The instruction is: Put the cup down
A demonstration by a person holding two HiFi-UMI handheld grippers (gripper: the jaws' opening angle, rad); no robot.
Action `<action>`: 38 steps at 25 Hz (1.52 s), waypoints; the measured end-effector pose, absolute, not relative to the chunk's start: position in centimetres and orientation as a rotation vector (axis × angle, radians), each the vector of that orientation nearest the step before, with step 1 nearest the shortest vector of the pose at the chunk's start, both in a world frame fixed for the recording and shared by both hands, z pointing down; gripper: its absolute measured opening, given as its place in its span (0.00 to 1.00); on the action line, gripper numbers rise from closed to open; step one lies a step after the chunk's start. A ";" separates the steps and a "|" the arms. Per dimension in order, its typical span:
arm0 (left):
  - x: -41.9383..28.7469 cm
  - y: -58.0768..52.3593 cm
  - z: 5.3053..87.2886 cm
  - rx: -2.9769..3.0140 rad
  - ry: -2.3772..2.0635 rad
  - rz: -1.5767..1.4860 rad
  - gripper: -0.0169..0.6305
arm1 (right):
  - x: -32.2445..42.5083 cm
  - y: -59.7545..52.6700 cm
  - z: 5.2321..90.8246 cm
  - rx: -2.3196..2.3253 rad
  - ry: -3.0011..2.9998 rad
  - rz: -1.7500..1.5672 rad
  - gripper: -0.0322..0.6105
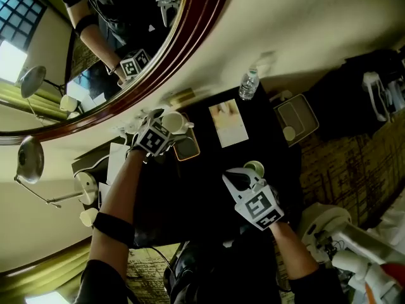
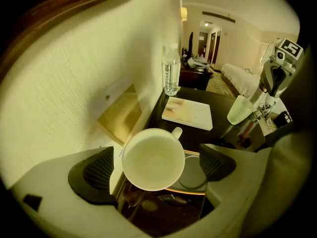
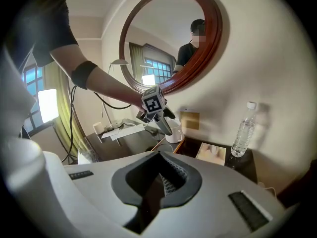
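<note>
A white cup (image 2: 153, 158) with a handle stands upright between the wide-apart pads (image 2: 94, 175) of my left gripper (image 2: 154, 167). Neither pad touches it. In the head view the cup (image 1: 172, 120) sits near the wall at the corner of an orange-rimmed tray (image 1: 187, 147), with the left gripper (image 1: 155, 132) over it. My right gripper (image 1: 243, 179) hovers above the dark desk (image 1: 209, 189). Its jaws are shut with nothing in them (image 3: 158, 177). From there I see the left gripper (image 3: 161, 115) and the cup (image 3: 174, 134).
A water bottle (image 1: 249, 84) and a booklet (image 1: 229, 123) stand on the desk behind the tray. A pale glass (image 1: 254, 167) is close by the right gripper. A round mirror (image 1: 126, 43) hangs on the wall; a desk lamp (image 1: 30, 160) stands at the left.
</note>
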State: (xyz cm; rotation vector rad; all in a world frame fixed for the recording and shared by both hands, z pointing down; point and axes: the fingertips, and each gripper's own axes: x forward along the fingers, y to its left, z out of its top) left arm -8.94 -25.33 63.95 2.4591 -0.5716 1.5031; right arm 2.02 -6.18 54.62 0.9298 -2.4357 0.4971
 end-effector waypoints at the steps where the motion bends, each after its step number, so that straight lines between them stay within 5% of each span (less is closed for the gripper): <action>1: -8.9 -25.2 64.2 2.455 -0.556 1.504 0.86 | 1.9 -6.2 54.7 0.928 -2.437 0.498 0.06; 13: -8.3 -26.0 66.6 2.426 -0.533 1.527 0.86 | 2.5 -6.0 55.8 0.924 -2.429 0.531 0.06; 17: -8.6 -26.4 66.8 2.425 -0.593 1.531 0.71 | 2.9 -5.5 56.2 0.928 -2.416 0.547 0.06; 38: -7.4 -19.5 63.1 2.467 -0.631 1.423 0.70 | 4.6 -3.2 55.0 0.936 -2.411 0.548 0.06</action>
